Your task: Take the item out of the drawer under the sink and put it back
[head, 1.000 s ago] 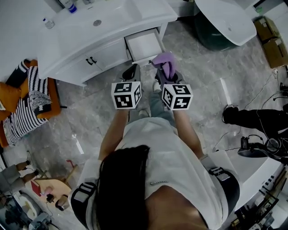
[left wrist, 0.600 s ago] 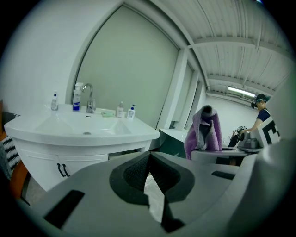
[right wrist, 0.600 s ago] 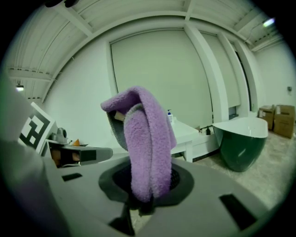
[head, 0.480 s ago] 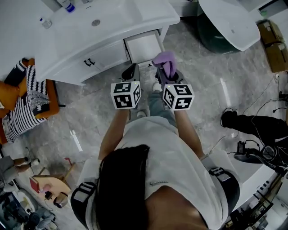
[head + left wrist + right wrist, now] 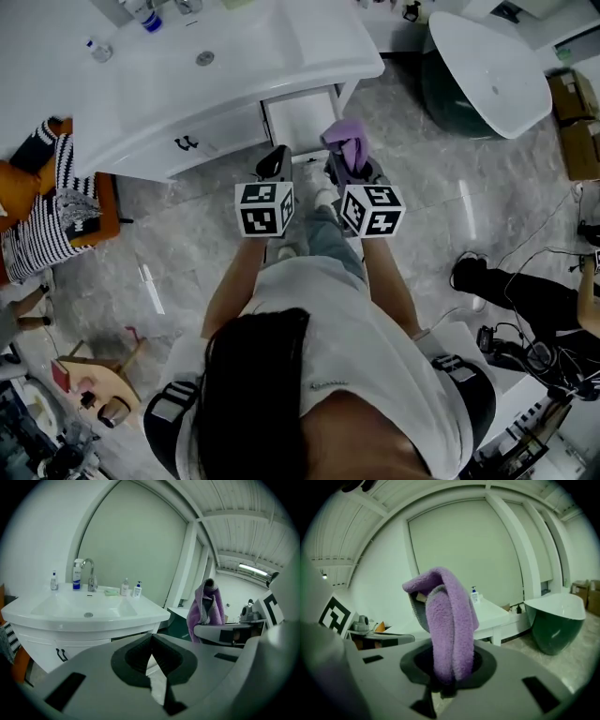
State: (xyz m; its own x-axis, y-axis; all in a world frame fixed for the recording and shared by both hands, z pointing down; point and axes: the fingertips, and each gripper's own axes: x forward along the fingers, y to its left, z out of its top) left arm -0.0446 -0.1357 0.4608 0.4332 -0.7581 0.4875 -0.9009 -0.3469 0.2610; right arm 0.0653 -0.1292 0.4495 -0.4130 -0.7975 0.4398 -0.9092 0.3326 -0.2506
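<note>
1. My right gripper pinches the purple towel. In the right gripper view the cloth stands up between the jaws at frame centre.
2. My left gripper is pressed together with nothing in it (only pale floor shows behind the tips).
3. The drawer under the sink sits pulled open at upper centre of the head view, bare inside, with the towel just below it in frame.
4. I judge the first half done, since the towel is out. What's left is to carry it over the drawer, lower it in and let go, then probably push the drawer shut.
</note>
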